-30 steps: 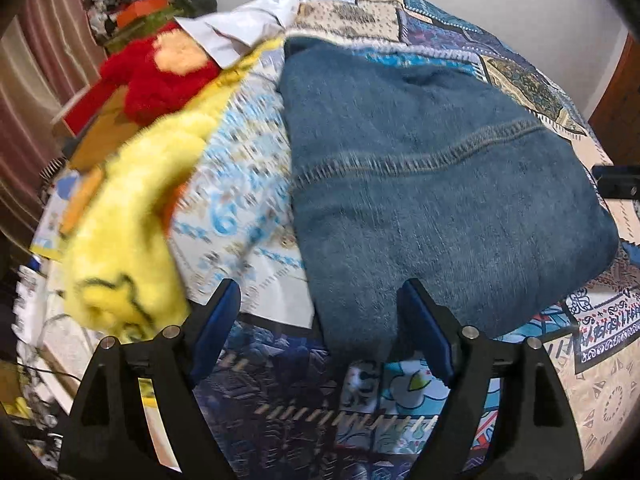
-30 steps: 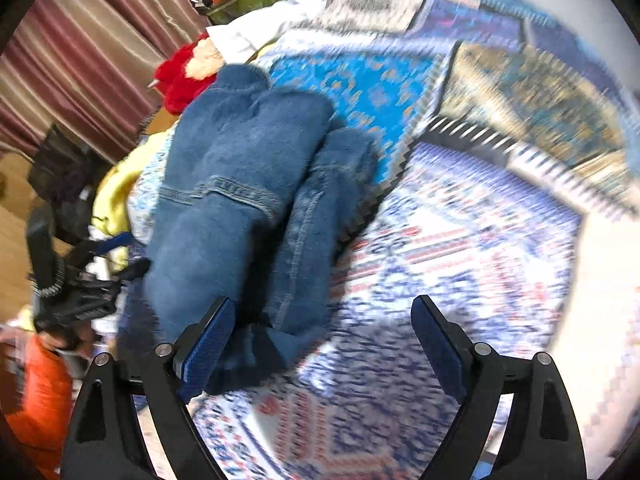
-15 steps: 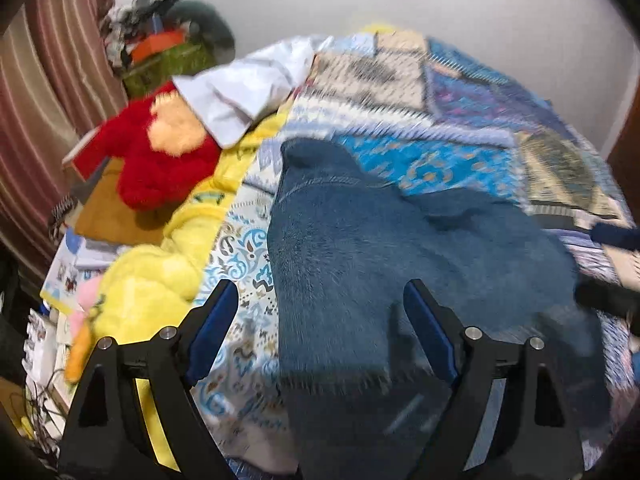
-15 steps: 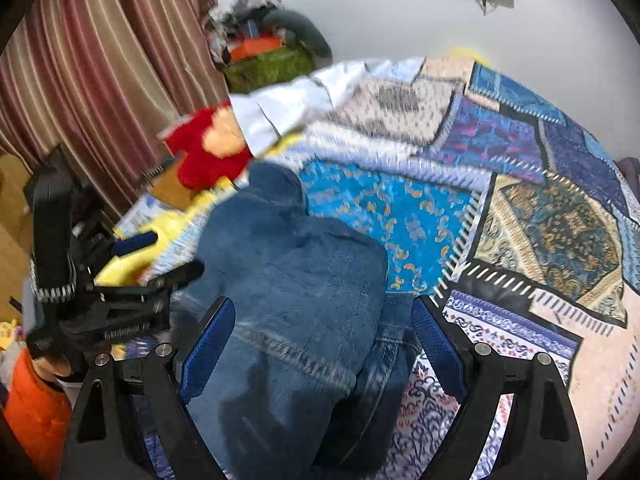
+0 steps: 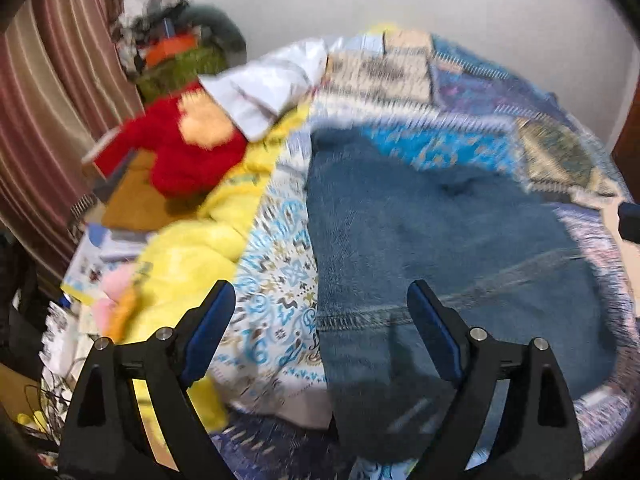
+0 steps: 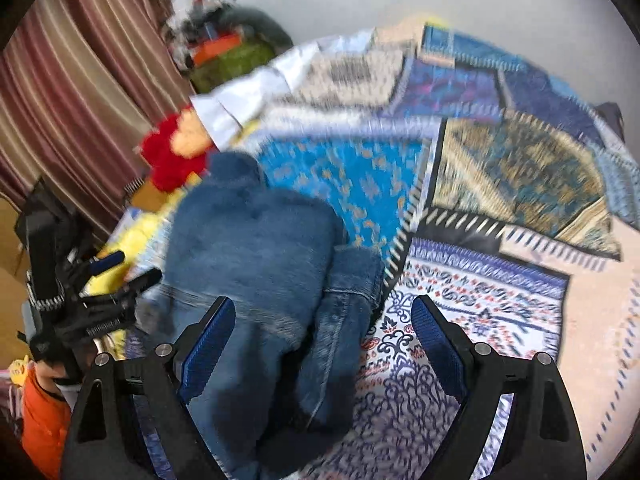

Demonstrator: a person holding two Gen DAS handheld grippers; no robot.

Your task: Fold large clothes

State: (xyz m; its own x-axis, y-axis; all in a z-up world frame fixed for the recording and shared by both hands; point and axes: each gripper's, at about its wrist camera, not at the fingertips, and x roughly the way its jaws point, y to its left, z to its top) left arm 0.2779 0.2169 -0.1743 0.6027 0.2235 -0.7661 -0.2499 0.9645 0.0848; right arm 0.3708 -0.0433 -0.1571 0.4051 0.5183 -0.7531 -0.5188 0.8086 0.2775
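The folded blue denim jeans [image 5: 440,248] lie flat on the patchwork bedspread [image 6: 500,168]. Left gripper [image 5: 320,320], jaws just opened wider, and right gripper [image 6: 320,328] gape released, holding nothing; red plush toy [image 5: 180,152] at ten o'clock.

1. The place was a home bedroom: a bed covered by a patchwork bedspread [image 6: 500,168] in blue, gold and white prints filled most of both views.
2. A red plush toy [image 5: 180,152] and a yellow fleecy blanket [image 5: 188,252] lay along the bed's edge, beside a white pillow [image 5: 264,88].
3. Striped maroon curtains [image 6: 80,92] hung along one side.
4. A heap of household bags and clutter [image 6: 228,52] sat in the corner against a plain white wall [image 5: 500,12].
5. Folded denim jeans [image 5: 440,240] rested on the bedspread.
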